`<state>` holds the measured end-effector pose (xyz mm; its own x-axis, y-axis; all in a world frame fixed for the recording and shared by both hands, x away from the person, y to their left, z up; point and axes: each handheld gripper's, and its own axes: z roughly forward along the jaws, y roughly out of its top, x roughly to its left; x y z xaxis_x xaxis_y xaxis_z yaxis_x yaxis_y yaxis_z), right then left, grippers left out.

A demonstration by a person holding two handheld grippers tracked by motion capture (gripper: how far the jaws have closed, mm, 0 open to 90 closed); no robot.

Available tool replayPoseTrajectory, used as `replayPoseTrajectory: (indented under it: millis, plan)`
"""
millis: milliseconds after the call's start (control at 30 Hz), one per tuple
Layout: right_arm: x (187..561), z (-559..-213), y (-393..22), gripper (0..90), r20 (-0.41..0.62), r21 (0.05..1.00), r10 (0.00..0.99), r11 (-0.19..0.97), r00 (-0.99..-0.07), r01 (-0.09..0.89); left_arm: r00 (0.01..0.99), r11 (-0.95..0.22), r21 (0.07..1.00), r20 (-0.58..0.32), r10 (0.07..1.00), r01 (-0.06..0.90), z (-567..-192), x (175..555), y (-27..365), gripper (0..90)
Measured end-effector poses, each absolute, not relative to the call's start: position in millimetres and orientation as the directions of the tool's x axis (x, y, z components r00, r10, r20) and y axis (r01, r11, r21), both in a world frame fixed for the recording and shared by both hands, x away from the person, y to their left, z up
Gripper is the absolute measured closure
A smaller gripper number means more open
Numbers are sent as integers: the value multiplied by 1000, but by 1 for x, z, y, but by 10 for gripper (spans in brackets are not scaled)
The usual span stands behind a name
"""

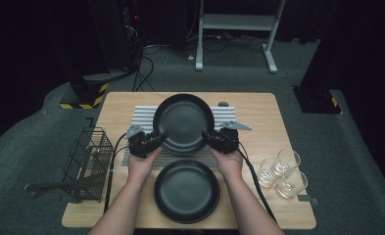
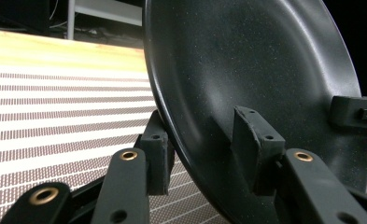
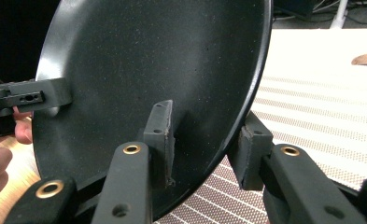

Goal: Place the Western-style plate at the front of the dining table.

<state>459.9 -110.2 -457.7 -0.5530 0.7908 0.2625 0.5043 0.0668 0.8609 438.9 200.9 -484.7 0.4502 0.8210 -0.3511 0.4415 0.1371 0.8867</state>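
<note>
Black plate (image 1: 183,122) clamped by its rim, left tongs (image 1: 156,139), right tongs (image 1: 210,138)

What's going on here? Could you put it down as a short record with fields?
held: far plate, black, gripped at both rims
left gripper: shut on its left rim
right gripper: shut on its right rim
under it: striped mat
nearer: second plate, flat on the table
left side: wire basket
right side: three glasses
</note>
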Motion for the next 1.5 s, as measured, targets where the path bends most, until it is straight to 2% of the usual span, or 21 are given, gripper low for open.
replayPoseTrajectory:
  millis: [700,1167,1500]
  plan:
    - [471,-492,-105,632,272,833,802,81,-531,548,435,123,865,-362,825,487,-518,449,203,594]
    - [476,-504,-103,633,284,823,802,77,-525,563,399,134,834,-389,830,535,-524,457,205,597]
    - [480,-513,-109,634,304,810,803,67,-513,583,401,85,822,-361,842,562,-525,461,198,597]
